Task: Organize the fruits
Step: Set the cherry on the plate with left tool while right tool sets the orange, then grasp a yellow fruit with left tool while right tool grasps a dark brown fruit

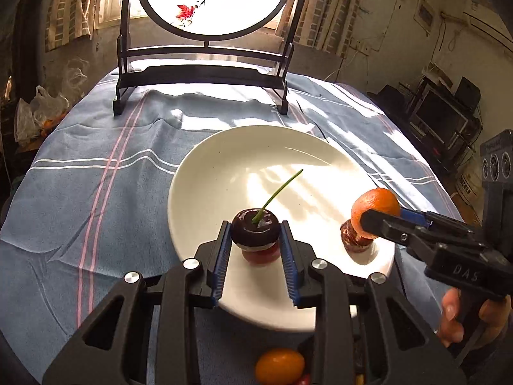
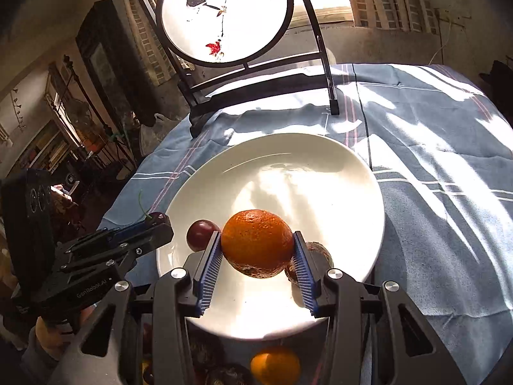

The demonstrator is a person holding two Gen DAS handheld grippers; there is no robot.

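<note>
The round white plate (image 1: 224,166) lies on the blue striped cloth (image 1: 96,192), and most of it ahead of both tools is bare. Its near rim sits just under the fingers. A tall black stand with a round painted screen (image 1: 205,73) blocks the far table edge.

The left gripper (image 1: 255,234) squeezes a dark shiny cherry with a long green stem (image 1: 255,229) above the plate's near part.

The right gripper (image 2: 258,245) pinches a bumpy orange tangerine (image 2: 256,240) above the plate. Below it on the plate rest a small red fruit (image 2: 200,232) and a brown wrinkled fruit (image 2: 320,253).

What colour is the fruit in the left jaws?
Very dark red, almost black: a cherry with a green stem, clearest in the left wrist view.
</note>
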